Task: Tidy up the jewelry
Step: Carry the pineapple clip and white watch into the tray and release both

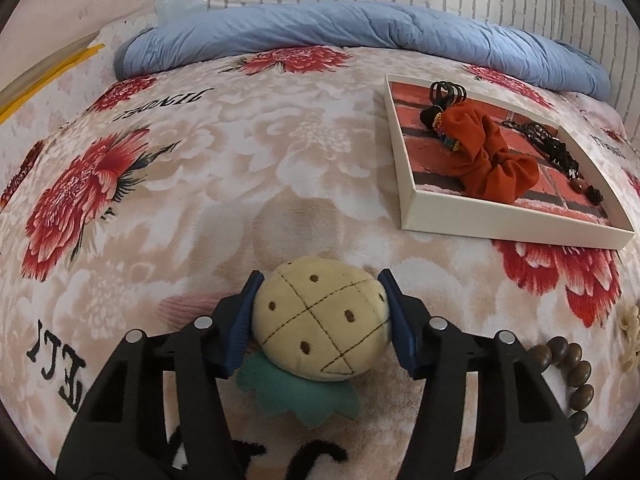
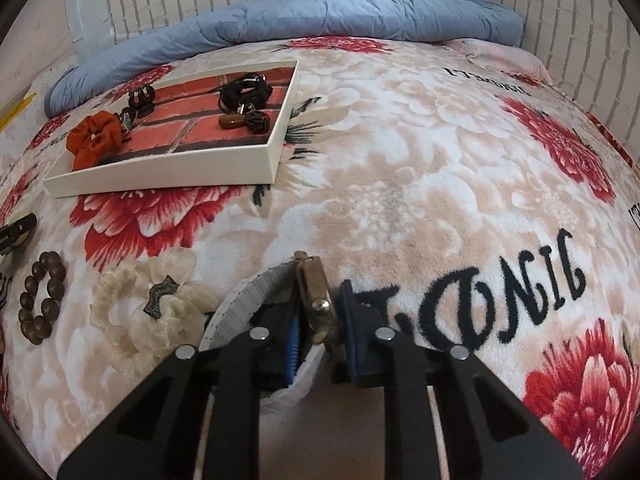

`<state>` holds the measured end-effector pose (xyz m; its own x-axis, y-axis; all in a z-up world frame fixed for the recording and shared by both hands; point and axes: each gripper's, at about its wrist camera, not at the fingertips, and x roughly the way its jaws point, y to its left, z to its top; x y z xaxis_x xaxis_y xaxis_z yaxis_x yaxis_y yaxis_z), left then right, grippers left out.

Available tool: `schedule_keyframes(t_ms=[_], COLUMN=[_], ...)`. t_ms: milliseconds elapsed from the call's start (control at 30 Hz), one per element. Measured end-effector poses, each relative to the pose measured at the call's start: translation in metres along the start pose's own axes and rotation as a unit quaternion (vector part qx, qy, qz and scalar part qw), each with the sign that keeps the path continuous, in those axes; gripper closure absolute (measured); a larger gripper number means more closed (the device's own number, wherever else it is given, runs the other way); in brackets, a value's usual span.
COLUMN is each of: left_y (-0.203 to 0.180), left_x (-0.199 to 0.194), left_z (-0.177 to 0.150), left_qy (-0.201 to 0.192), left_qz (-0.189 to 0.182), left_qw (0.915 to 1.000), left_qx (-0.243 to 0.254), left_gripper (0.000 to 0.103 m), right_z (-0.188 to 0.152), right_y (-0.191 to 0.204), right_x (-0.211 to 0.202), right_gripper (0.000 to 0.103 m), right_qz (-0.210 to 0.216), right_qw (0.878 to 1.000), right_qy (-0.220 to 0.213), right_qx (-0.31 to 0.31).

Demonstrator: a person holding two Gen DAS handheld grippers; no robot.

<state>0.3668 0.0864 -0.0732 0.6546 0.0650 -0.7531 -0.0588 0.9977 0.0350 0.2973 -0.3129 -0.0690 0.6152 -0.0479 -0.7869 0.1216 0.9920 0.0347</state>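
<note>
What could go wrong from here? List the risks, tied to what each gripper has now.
1. The left gripper squeezes the plush pineapple by its rounded sides; soft and round, it could squirt out when lifted.
2. The right gripper pinches only the metal clasp of a white strap; the strap may dangle and snag the cream scrunchie beside it.
3. The tray sits on a soft blanket; a heavy drop could tip it.

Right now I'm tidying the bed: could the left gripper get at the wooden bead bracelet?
Probably not yet: the left gripper is clamped on the plush pineapple. The wooden bead bracelet lies unobstructed just beside it.
</note>
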Motion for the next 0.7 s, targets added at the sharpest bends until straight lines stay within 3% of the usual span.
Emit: schedule_keyframes(t_ms=[400, 700], left_y=[0.001, -0.017], left_x=[-0.011, -0.039], left_z=[0.003, 0.042], left_qy=[-0.009, -0.054], left_qz=[-0.017, -0.04], left_qw=[0.9998, 0.9977], left_qx=[-0.008, 0.0], left_gripper=[0.049, 0.049], right_z=[0.014, 0.076], right_y=[-0.001, 0.018], right_x=[-0.014, -0.039], right_gripper=[0.086, 0.087], right_qz=[-0.017, -0.009], right_qw=[0.999, 0.996], right_qy=[-0.031, -0.092], right_qx=[0.002, -0.012])
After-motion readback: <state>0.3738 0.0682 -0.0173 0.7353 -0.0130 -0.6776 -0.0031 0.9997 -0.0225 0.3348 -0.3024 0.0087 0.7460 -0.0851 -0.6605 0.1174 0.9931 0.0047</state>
